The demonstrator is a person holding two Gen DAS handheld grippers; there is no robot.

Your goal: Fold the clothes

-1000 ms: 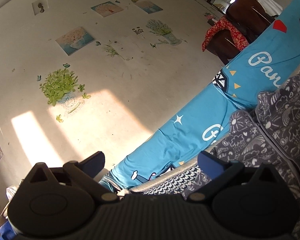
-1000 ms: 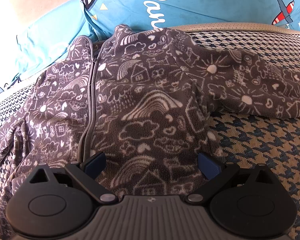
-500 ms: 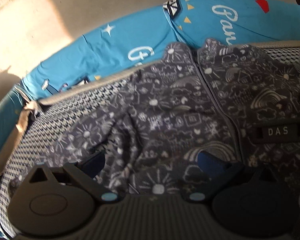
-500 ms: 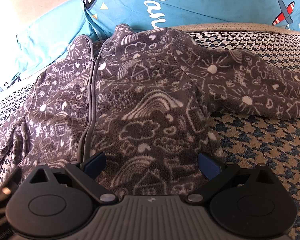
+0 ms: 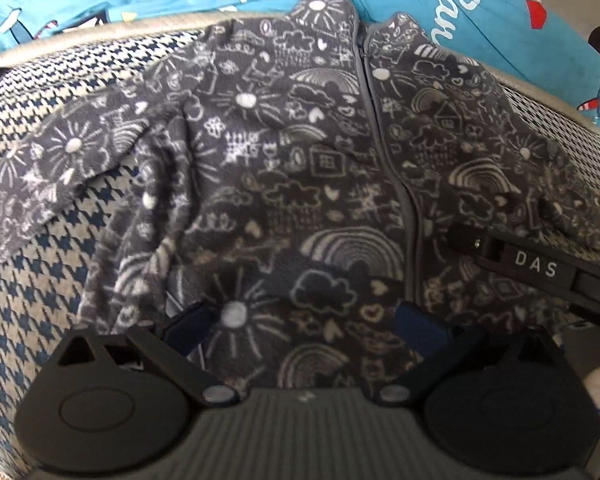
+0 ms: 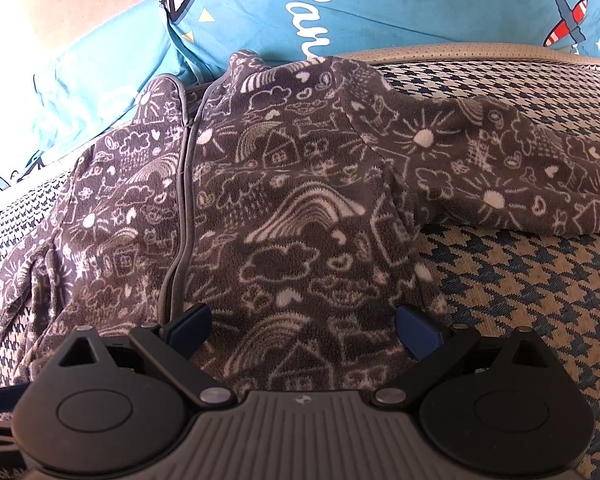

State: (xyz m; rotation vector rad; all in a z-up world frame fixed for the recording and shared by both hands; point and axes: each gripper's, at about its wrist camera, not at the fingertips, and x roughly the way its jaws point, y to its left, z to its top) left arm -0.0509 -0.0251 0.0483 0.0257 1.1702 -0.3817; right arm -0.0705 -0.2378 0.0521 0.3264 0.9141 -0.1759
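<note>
On the houndstooth cushion [image 6: 520,280] the grey fleece jacket [image 6: 292,216] lies flat, zip up, both sleeves spread. Left gripper [image 5: 304,326] and right gripper [image 6: 302,328] hover at the hem, fingers spread, holding nothing. Risk: thick fleece may be pinched as 1 layer only, so the front lifts off the back. The 2 grippers sit close and could collide.

left sleeve [image 5: 32,168]: we see it run off the picture's left edge; its end is cut off.
right sleeve [image 6: 540,184]: cut off at the right edge.
jacket [image 6: 300,208] bottom: hidden behind the right tool [image 6: 304,330].
blue sheet [image 6: 260,8] writing: only partly readable.
</note>
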